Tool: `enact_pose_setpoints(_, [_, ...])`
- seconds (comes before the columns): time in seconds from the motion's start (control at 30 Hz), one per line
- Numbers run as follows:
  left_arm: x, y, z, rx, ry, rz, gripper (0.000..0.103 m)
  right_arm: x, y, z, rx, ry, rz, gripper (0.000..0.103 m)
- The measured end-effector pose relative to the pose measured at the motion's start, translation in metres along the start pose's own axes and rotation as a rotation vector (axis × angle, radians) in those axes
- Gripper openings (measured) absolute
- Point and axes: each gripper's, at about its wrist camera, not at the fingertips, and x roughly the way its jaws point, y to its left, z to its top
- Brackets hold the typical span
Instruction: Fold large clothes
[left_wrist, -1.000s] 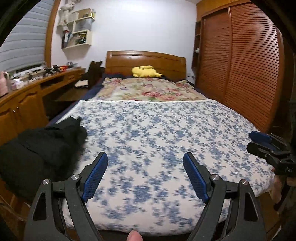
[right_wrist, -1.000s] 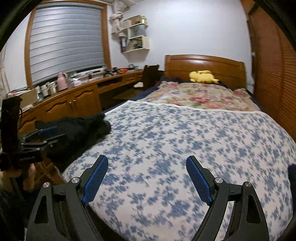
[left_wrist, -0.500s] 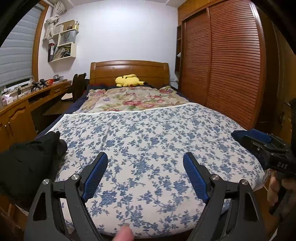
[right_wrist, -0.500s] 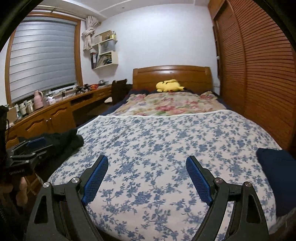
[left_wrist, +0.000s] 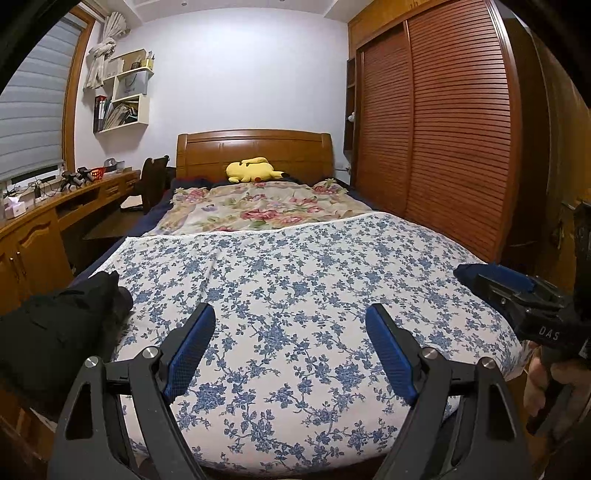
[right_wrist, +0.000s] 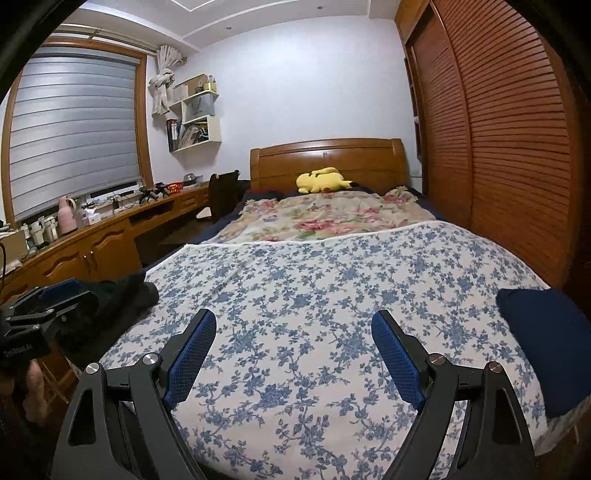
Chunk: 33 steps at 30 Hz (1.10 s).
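As both views swung right & steadied, black garment (left_wrist: 55, 325) sits bunched at bed (left_wrist: 295, 295) edge, navy one (right_wrist: 546, 332) opposite; left hand-held gripper (left_wrist: 290, 339) & right hand-held gripper (right_wrist: 293, 343) gape wide, empty. Nothing gripped for folding.

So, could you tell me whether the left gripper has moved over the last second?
Yes. The left gripper has swung right and tilted up: the headboard has slid left and down in its view.

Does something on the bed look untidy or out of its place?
The black garment lies crumpled at the left edge of the bed, partly hanging over the side. A dark blue item sits at the right edge. Nothing looks spilled or damaged.
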Motion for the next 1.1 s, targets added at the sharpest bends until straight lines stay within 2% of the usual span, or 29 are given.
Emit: enact_pose_setpoints(1.1, [0.002,0.005,-0.004,-0.008,0.002,0.005,0.084,-0.007,-0.015,0.005,-0.02,-0.001,0.012,0.087])
